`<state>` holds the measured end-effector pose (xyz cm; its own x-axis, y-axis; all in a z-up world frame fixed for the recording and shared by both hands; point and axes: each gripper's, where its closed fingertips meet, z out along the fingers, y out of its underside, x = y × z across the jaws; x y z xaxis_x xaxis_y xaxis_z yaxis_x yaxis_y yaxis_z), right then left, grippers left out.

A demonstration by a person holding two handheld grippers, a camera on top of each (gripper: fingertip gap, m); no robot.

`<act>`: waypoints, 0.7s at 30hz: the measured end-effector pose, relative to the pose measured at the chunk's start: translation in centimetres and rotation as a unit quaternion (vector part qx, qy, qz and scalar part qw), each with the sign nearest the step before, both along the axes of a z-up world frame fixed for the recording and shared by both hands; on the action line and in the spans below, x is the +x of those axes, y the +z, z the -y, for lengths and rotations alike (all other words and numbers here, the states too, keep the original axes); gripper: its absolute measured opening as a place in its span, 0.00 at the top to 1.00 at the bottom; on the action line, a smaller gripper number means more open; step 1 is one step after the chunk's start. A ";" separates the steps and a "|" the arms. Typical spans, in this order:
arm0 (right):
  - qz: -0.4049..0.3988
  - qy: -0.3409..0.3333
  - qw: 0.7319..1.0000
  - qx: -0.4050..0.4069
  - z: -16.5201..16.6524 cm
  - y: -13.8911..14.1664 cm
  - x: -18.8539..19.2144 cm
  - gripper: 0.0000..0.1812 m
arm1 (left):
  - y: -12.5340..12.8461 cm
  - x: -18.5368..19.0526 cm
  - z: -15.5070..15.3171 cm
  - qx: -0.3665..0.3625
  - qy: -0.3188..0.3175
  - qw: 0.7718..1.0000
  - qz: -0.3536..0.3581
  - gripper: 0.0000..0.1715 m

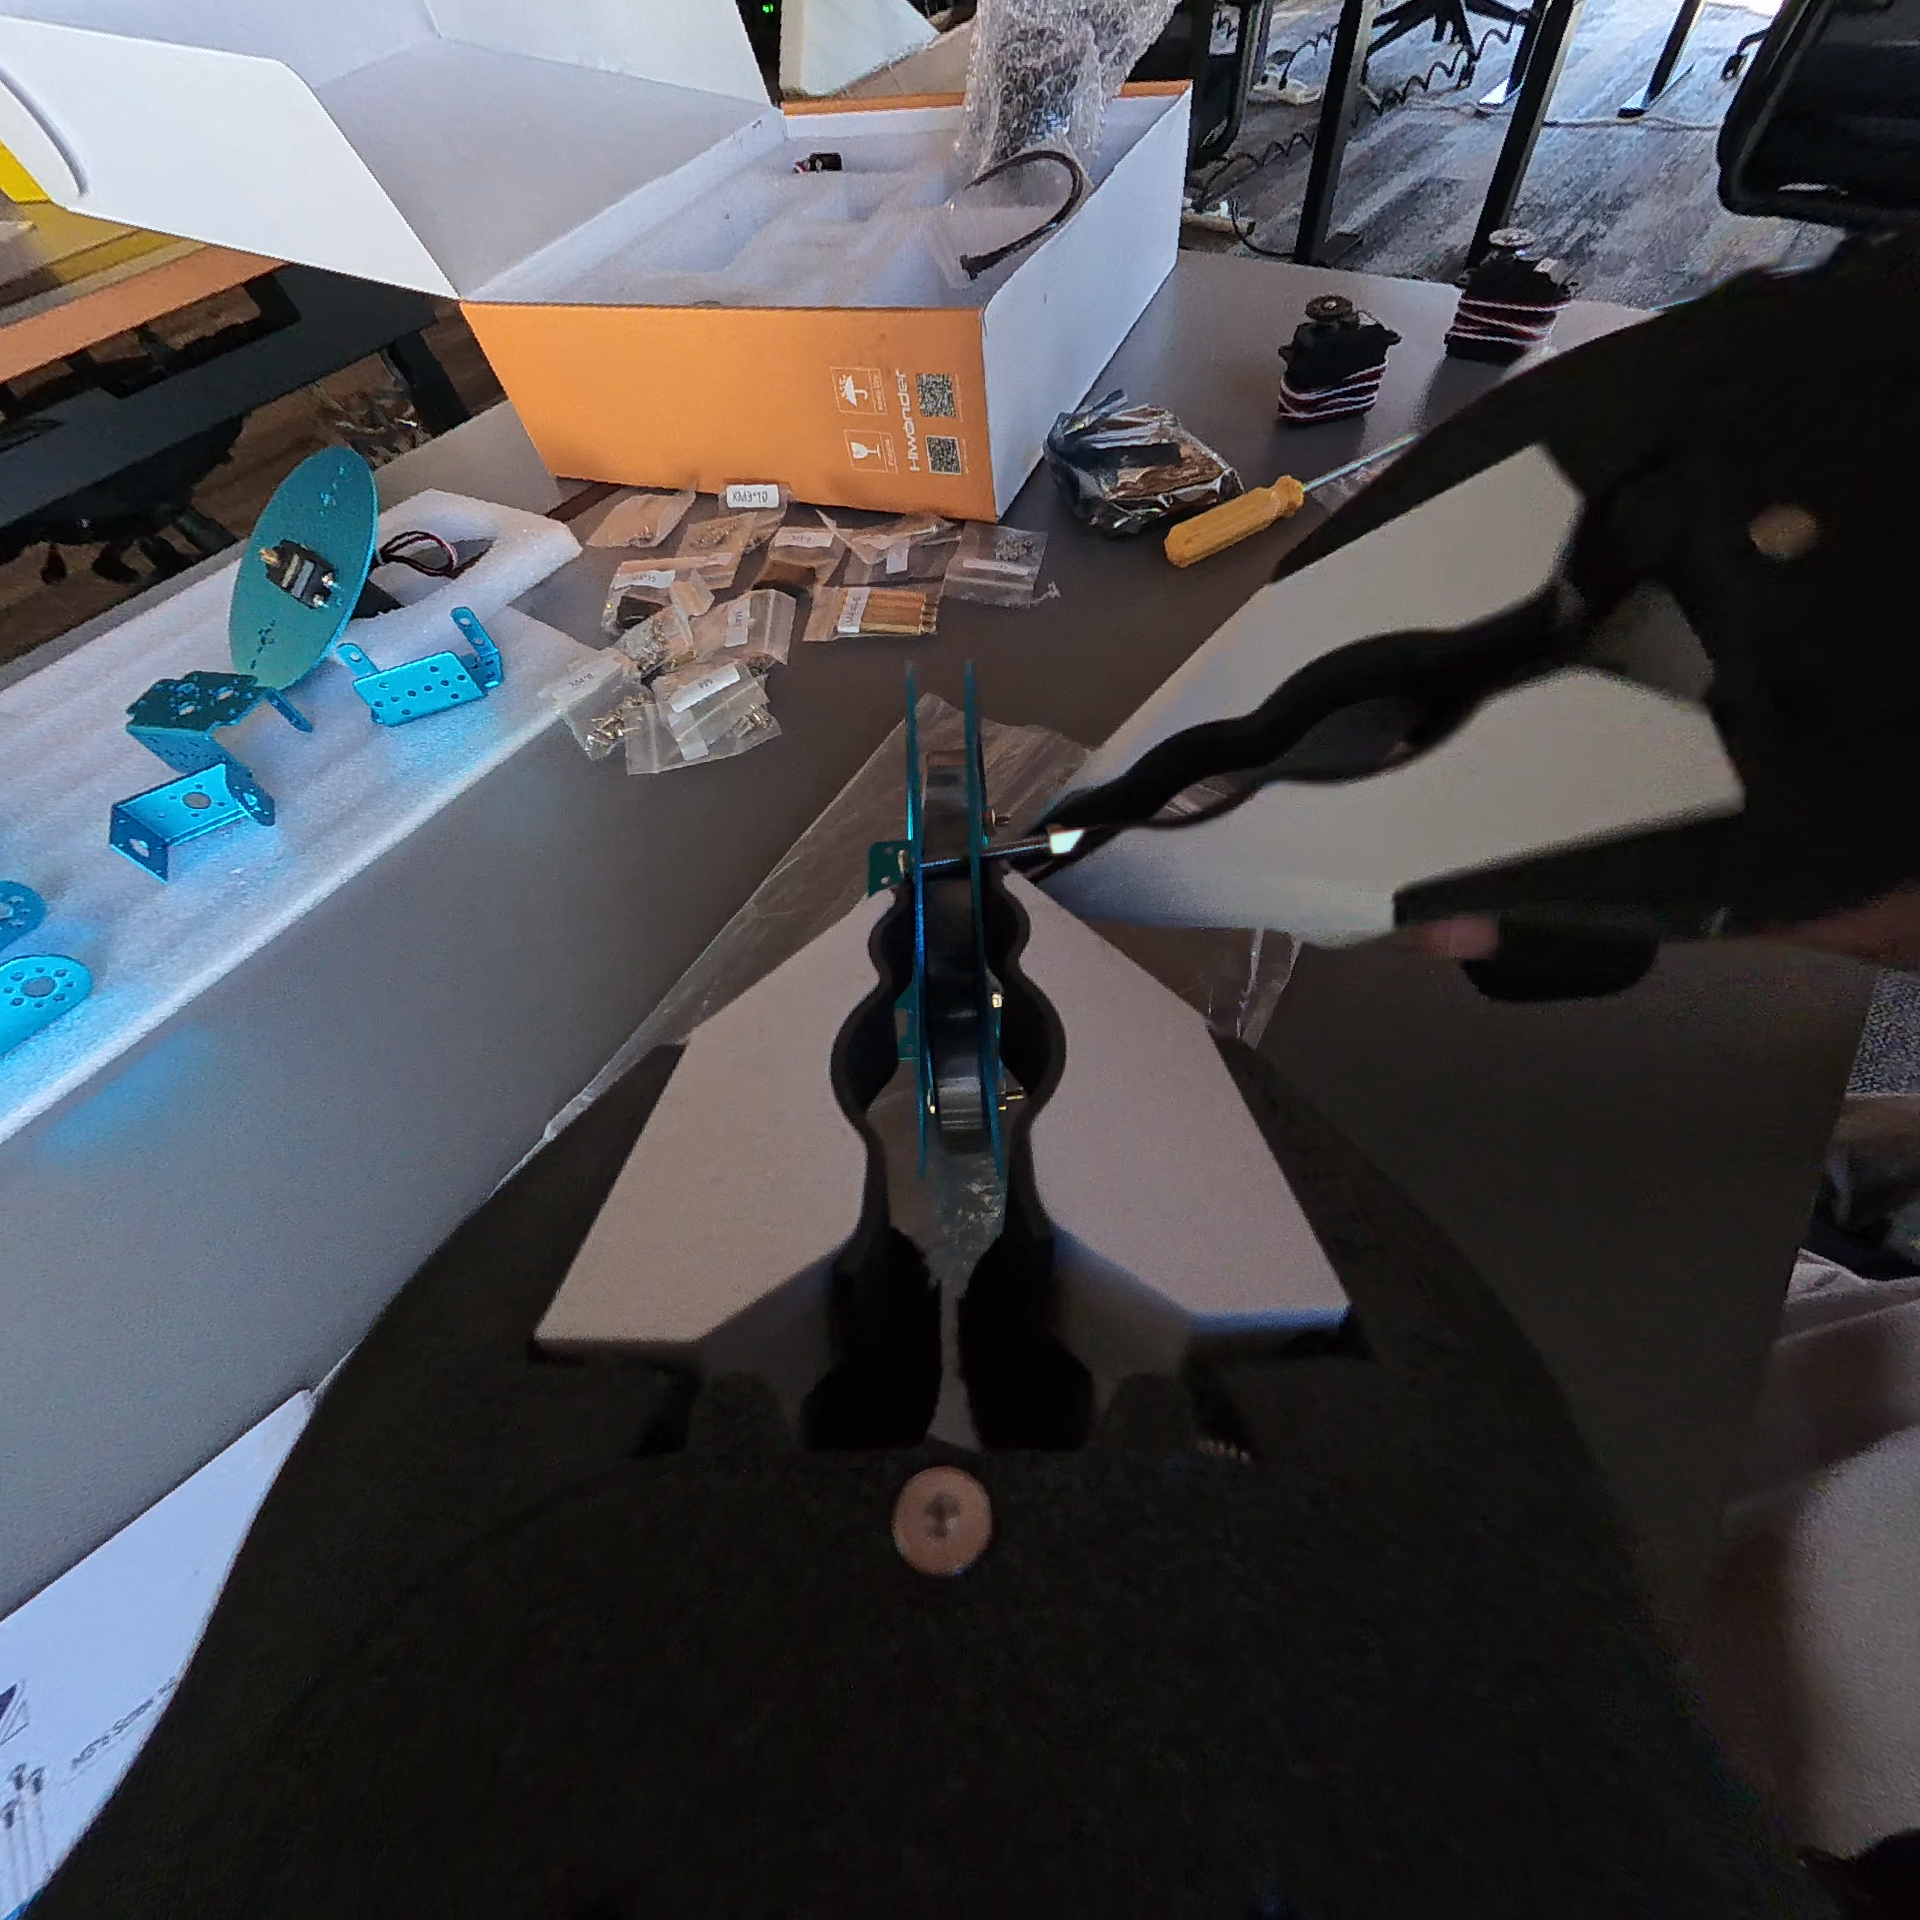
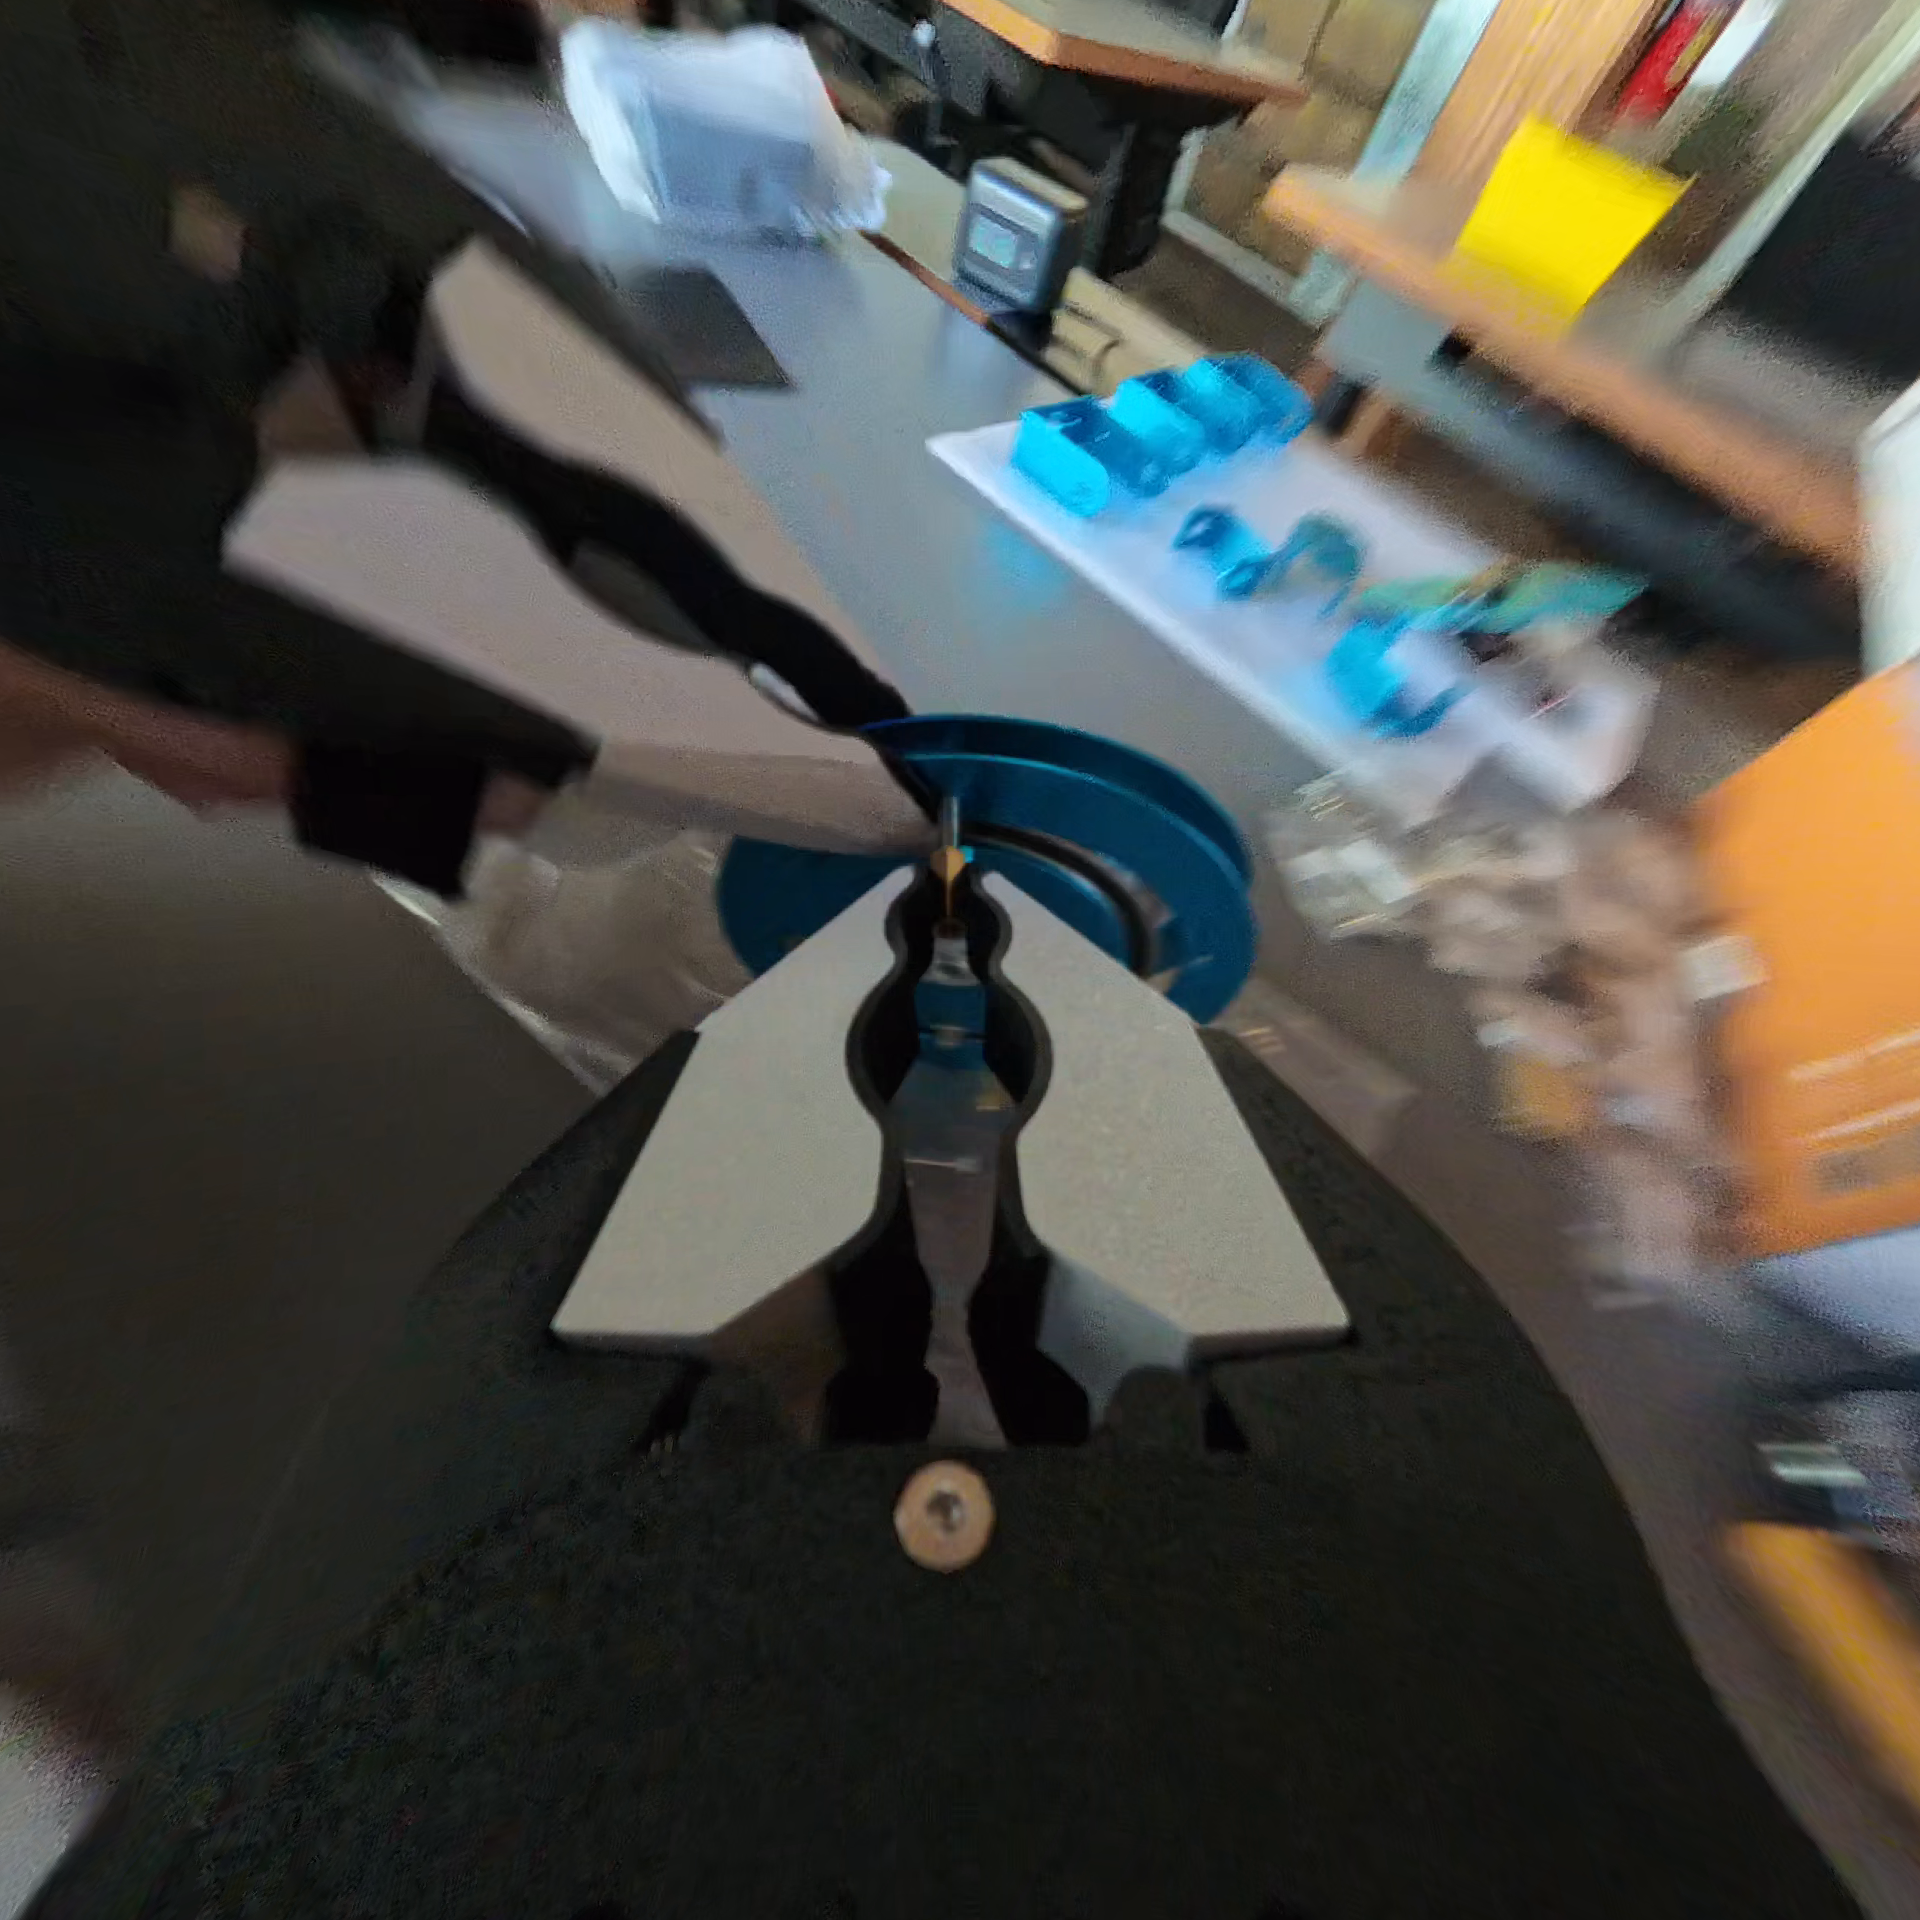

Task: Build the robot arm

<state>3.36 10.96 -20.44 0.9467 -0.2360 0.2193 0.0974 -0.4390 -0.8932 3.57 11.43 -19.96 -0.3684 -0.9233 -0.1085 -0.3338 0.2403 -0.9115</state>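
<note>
My left claw is clamping the blue disc assembly edge-on, steadying it; my right claw, from three o'clock, is pinching a thin driver against it.

Your left gripper, black with grey plates, clamps teal discs. On the grey surface: an orange-and-white box, a yellow-handled screwdriver, blue brackets on white foam, black servos wound red-white.
</note>
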 end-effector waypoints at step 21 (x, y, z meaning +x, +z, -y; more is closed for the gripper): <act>0.225 -0.028 0.960 -0.164 -0.2 -0.3 0.7 0.95 | 0.0 0.0 0.0 0.014 0.003 1.000 -0.016 0.93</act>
